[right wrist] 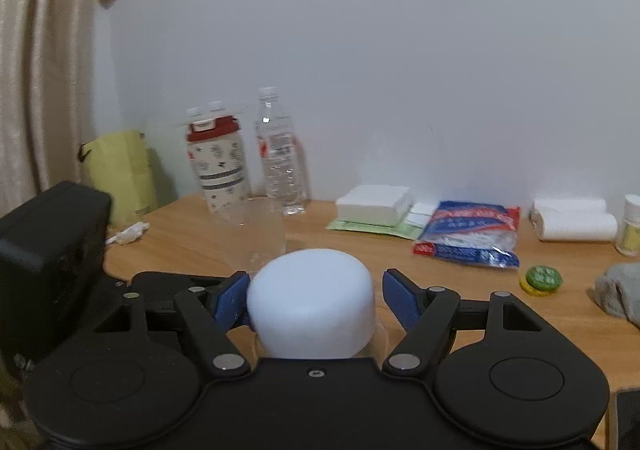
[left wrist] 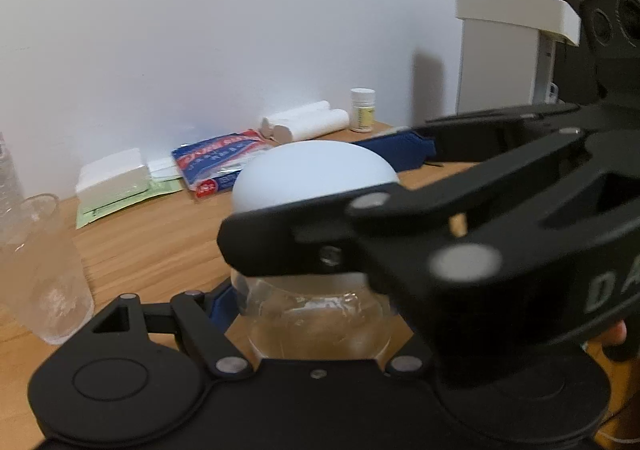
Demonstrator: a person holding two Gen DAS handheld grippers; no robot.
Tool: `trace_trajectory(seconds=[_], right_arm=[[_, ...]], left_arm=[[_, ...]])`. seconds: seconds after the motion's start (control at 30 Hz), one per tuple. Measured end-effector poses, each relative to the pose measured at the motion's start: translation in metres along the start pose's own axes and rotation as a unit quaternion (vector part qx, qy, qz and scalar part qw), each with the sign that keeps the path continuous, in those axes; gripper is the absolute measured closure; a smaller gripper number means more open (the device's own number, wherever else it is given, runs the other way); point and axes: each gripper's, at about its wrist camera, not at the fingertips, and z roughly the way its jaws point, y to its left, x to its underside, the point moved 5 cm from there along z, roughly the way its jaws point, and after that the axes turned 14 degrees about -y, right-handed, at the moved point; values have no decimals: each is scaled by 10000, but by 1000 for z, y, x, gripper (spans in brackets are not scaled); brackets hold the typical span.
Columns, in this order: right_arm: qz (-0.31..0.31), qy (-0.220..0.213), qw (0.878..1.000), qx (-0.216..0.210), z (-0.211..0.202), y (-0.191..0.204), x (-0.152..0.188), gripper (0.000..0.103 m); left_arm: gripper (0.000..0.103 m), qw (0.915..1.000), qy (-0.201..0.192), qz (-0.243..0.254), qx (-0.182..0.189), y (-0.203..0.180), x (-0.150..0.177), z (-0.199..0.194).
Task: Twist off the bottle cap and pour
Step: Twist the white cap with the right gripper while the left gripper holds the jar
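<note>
Two grippers are at work on one clear bottle point(left wrist: 320, 326) with a domed white cap point(right wrist: 312, 302), which stands on the wooden table point(right wrist: 460, 290).

Left gripper point(left wrist: 316, 330): appears clamped on the bottle body below the cap; only one blue pad point(left wrist: 222, 308) shows, so closure is judged, not confirmed.

Right gripper point(right wrist: 314, 300): straddles the cap, left pad touching, right pad standing just clear; not gripping.

Clear plastic cup point(left wrist: 44, 270): upright, left of the bottle, near it; contents cannot be told.

Status: cap seated on the bottle. Unscrewing appears incomplete; cap removal and pouring remain outstanding.
</note>
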Motion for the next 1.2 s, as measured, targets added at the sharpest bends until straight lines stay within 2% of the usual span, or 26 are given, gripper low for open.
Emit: trace_trajectory(seconds=[0.07,0.23,0.4,0.53,0.67,0.73,0.83,0.93,1.0,1.03,1.1,1.2], right_arm=[[109,-24,9999,4,1,-1,1,32],[-40,57,9998,-165,1,1,3,33],[-264,73,9947,-988,0,-10,1,33],[-346,58,9808,-1920,2,-26,1,33],[-430,161,9718,-2311,4,-30,-1,33],[-525,253,9649,-2560,5,-31,-3,33],[-588,355,9600,-2714,8,-31,-3,33],[-717,410,9616,-2617,10,-26,-1,32],[-699,383,9663,-2449,9,-22,-1,24],[-679,351,9690,-2350,9,-20,-1,15],[-756,-5,9785,-1918,2,-15,-2,12],[-495,-141,9879,-1463,-1,-13,-3,12]], left_arm=[[24,10000,-14,-21,-46,0,0,0],[24,10000,-23,-15,-41,0,-1,1],[24,9997,-1,80,211,3,-3,2],[24,9979,88,195,611,7,-6,4],[24,9944,110,299,1008,12,-7,4],[24,9932,108,325,1110,16,-8,6],[24,9925,128,362,1165,15,-2,5],[24,9928,124,336,1143,16,2,7],[24,9939,110,309,1053,13,2,4],[24,9944,109,295,1013,13,2,4],[24,9954,122,263,910,13,2,4],[24,9970,132,211,737,11,1,5]])
